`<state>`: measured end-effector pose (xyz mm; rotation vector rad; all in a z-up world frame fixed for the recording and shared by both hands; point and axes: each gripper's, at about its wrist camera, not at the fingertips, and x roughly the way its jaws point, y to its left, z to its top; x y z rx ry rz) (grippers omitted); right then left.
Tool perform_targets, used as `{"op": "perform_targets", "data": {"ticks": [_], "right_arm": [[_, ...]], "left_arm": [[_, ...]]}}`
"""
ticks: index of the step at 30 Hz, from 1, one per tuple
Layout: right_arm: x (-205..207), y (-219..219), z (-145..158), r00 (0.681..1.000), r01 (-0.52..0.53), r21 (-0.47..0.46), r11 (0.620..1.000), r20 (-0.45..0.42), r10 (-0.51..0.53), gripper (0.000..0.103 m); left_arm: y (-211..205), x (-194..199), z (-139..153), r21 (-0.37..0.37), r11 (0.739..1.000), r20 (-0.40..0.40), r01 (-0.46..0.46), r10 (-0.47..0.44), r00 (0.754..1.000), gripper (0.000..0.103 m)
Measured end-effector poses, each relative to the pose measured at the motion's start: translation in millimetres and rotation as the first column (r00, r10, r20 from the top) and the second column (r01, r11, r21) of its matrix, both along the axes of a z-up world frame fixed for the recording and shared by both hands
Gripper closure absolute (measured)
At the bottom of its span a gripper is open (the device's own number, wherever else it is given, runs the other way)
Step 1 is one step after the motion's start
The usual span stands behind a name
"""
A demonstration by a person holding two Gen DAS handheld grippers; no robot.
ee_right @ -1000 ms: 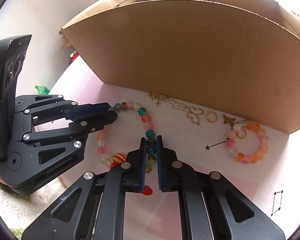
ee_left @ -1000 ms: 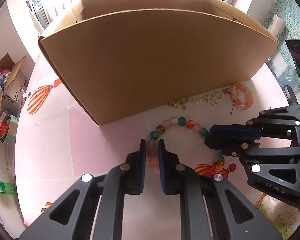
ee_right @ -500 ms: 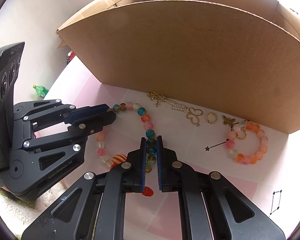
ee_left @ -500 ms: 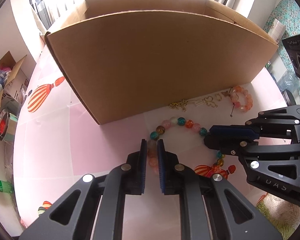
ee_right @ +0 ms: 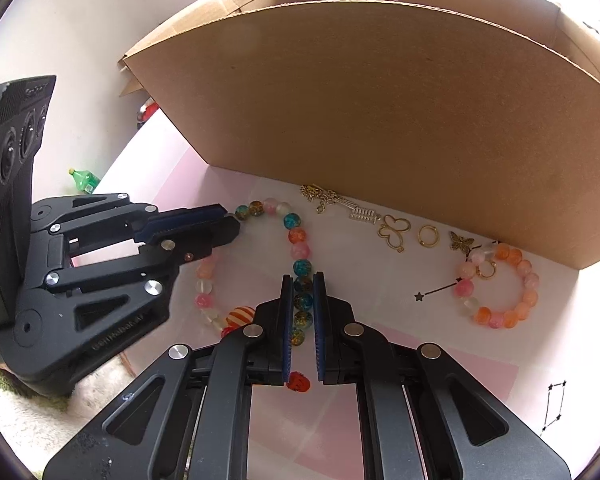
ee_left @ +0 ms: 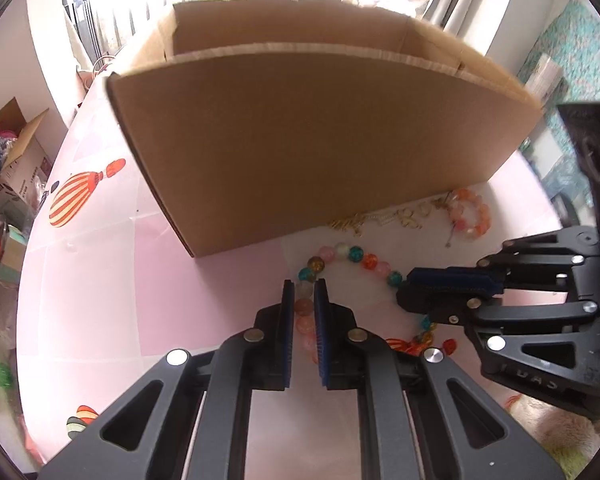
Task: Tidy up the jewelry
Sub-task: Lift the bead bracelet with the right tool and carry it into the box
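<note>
Both views now sit higher, the cardboard box point(ee_left: 320, 140) rim showing: left hand-held gripper point(ee_left: 304, 300) and right hand-held gripper point(ee_right: 303, 300) each pinch the bead necklace point(ee_right: 296, 236), frame centre, apparently lifting it off the worktop point(ee_left: 100, 280)

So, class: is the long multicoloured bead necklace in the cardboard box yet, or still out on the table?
Out. The bead necklace lies on the table in front of the cardboard box, each gripper shut on one side.

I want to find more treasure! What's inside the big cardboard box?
Only the cardboard box's bare inner walls show above its rim. Its tall front side hides the bottom, so nobody can tell if anything lies inside.
</note>
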<state>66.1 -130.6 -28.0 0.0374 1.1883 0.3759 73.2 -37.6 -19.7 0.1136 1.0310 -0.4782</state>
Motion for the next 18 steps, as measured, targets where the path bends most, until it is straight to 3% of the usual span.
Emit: {"op": "perform_targets", "data": {"ticks": [4, 12, 15, 16, 18], "right_arm": [[-11, -6, 35, 0.998, 0.006, 0.034, 0.999, 0.063, -0.008, 0.096], [-13, -16, 155, 0.964, -0.044, 0.095, 0.994, 0.264, 0.018, 0.096], [16, -16, 179, 0.948, -0.085, 0.071, 0.994, 0.314, 0.059, 0.096], [33, -15, 178, 0.950, -0.098, 0.061, 0.993, 0.304, 0.075, 0.096], [72, -20, 163, 0.974, -0.122, 0.095, 0.988, 0.202, 0.101, 0.096]], "left_arm": [[11, -12, 33, -0.071, 0.996, 0.037, 0.063, -0.060, 0.997, 0.094], [28, -17, 149, -0.182, 0.964, 0.229, 0.194, -0.150, 0.962, 0.094], [14, 12, 173, -0.146, 0.968, 0.234, 0.203, -0.166, 0.958, 0.094], [6, 25, 176, -0.115, 0.973, 0.233, 0.200, -0.170, 0.958, 0.094], [-6, 51, 174, -0.043, 0.982, 0.212, 0.183, -0.170, 0.962, 0.094]]}}
